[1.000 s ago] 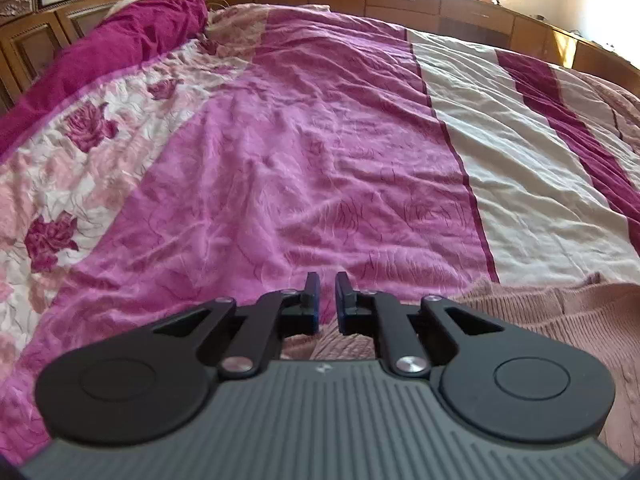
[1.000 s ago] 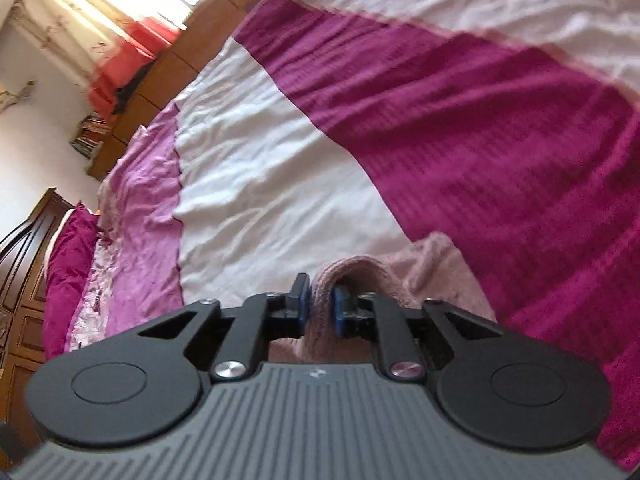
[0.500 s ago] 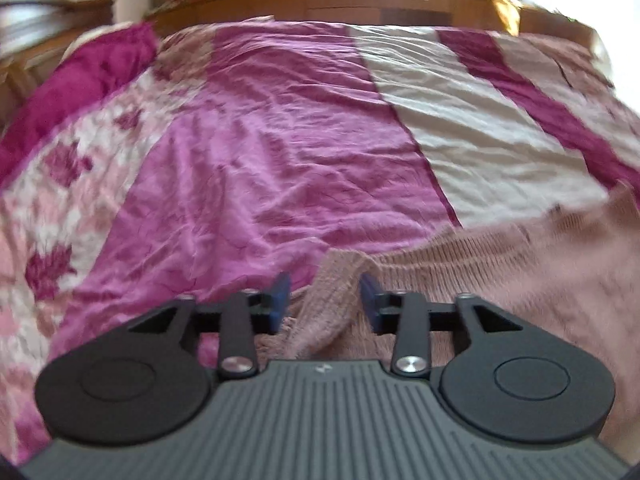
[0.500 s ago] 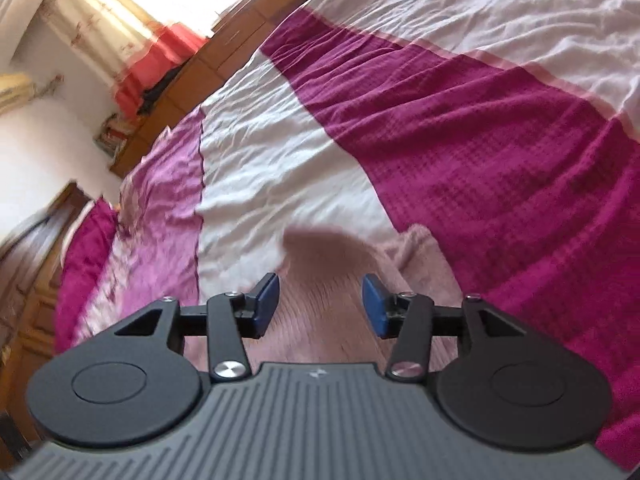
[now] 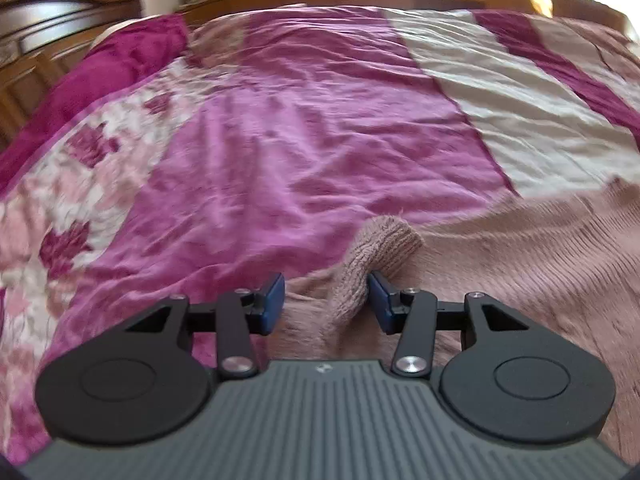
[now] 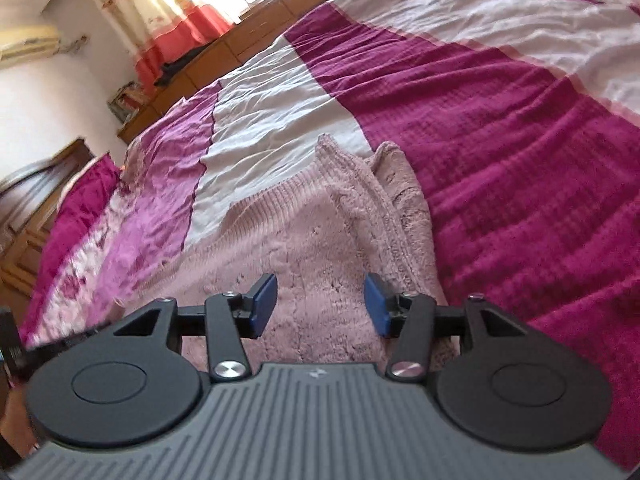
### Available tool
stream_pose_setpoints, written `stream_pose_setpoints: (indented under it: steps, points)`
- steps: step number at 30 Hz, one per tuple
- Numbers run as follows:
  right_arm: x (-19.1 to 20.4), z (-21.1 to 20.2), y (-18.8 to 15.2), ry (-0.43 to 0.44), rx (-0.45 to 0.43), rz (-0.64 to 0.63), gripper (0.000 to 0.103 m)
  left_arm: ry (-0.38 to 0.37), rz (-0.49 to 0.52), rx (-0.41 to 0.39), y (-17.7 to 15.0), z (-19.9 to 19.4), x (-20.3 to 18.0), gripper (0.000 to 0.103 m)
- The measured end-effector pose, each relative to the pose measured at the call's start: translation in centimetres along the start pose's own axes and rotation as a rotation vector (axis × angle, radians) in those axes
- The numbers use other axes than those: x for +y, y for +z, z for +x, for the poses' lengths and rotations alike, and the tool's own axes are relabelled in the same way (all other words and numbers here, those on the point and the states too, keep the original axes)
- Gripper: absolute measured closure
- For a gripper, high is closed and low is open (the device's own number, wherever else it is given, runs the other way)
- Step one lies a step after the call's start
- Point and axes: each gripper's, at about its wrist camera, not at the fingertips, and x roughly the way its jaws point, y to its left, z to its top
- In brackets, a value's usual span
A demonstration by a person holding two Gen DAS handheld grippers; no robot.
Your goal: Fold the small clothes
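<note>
Lying on the bed (image 5: 280,152) near its front edge is a pink sweater (image 6: 304,248). Both the left gripper (image 5: 326,300) and right gripper (image 6: 320,304) are hanging over it, jaws wide apart, holding nothing. Next, I think, they need to pinch an edge for another fold.
</note>
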Motion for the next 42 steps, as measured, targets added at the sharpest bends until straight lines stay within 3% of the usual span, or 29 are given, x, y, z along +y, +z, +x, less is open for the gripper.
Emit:
stream_pose_setpoints:
  steps: [3,8,17,22,30,33,42]
  points:
    - [0.0,0.2,0.0,-0.003,-0.003,-0.013,0.046,0.041,-0.058,0.012,0.0,0.5,1.3,0.054]
    - [0.3,0.3,-0.3,-0.007,-0.013,-0.044,0.044,0.0,-0.143,0.039,-0.4,0.9,2.8,0.054]
    - [0.3,-0.5,0.0,0.008,-0.017,-0.011,0.039,-0.063,-0.161,0.073,-0.6,-2.1,3.5,0.055]
    - [0.0,-1.9,-0.3,0.012,-0.039,0.005,0.037,-0.073,-0.182,0.088,-1.7,-4.5,4.3,0.043]
    - [-0.7,-4.2,-1.1,0.023,-0.073,-0.01,0.035,-0.079,-0.204,0.142,-3.7,-7.7,4.2,0.041]
    - [-0.9,-4.9,-1.3,0.022,-0.084,-0.011,0.031,-0.107,-0.191,0.138,-4.6,-9.0,3.6,0.02]
    - [-1.9,-6.2,-1.8,0.03,-0.104,0.021,0.027,-0.13,-0.19,0.147,-6.6,-12.2,1.7,0.02]
